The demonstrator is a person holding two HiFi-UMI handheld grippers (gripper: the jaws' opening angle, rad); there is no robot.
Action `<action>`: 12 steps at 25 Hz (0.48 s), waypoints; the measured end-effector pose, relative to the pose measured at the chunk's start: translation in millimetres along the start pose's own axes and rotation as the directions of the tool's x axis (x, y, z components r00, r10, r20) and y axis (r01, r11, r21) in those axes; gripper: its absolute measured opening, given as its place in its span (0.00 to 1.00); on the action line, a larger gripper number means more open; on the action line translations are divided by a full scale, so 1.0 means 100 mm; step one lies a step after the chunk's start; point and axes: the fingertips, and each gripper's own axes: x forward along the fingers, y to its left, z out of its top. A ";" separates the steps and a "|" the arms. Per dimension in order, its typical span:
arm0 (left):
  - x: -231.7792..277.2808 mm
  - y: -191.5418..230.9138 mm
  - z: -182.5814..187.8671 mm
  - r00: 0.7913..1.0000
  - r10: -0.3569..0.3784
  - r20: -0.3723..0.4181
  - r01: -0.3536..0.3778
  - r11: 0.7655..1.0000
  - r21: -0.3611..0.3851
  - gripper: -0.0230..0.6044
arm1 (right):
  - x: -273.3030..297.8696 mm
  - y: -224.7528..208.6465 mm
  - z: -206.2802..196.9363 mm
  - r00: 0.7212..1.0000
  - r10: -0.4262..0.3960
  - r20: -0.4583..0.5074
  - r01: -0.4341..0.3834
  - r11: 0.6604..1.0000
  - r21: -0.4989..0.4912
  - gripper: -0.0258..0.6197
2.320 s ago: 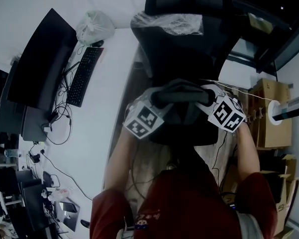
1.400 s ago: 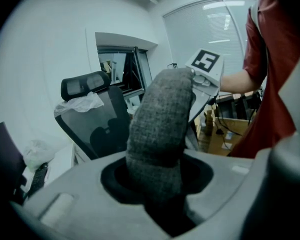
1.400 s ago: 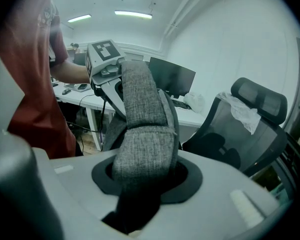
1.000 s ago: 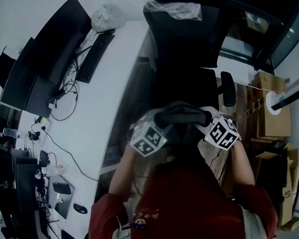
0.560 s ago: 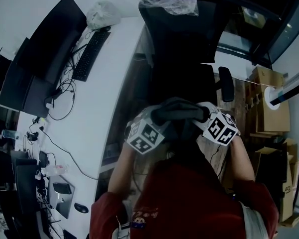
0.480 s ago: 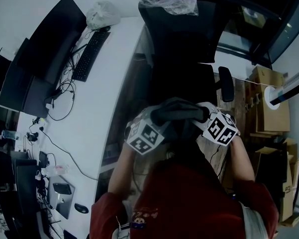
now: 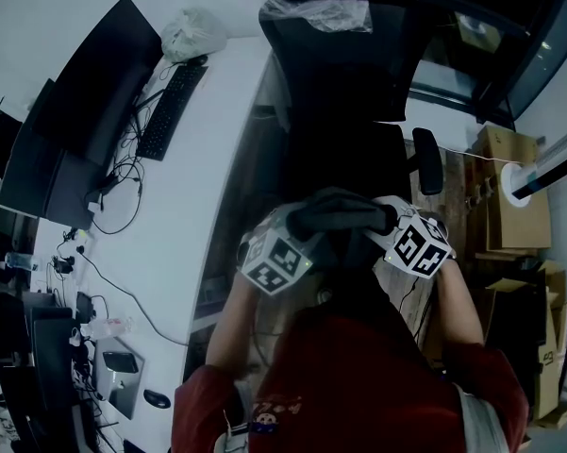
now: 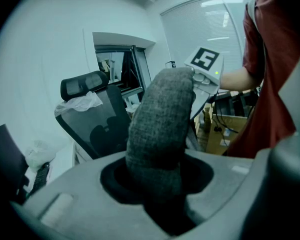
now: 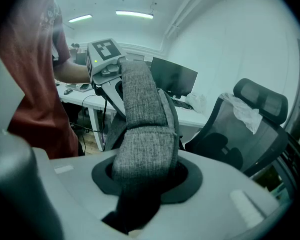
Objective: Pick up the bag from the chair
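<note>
We wore a dark red short-sleeved shirt [image 7: 358, 376] with a small printed emblem [image 7: 269, 410] low on its front, and its sleeves ended above the elbows. Our left tongs [image 7: 292, 230] and right tongs [image 7: 389, 223] each carried a white cube faced with black square markers, the left cube [image 7: 275, 259] and the right cube [image 7: 417, 247]. In their own gripper views, the tongs' bodies were pale grey moulded shells [image 8: 80, 199], each with a dark rounded recess [image 9: 102, 176] round the jaws.
</note>
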 end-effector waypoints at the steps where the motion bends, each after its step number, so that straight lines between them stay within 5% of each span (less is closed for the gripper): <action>1: 0.00 0.00 0.01 1.000 -0.001 -0.001 0.001 1.000 0.001 0.28 | 0.00 0.00 0.00 1.000 0.000 0.000 0.000 1.000 0.000 0.24; 12: 0.00 -0.03 0.00 1.000 -0.007 -0.004 0.007 1.000 0.005 0.28 | -0.02 0.02 -0.01 1.000 -0.003 0.004 0.003 1.000 -0.001 0.24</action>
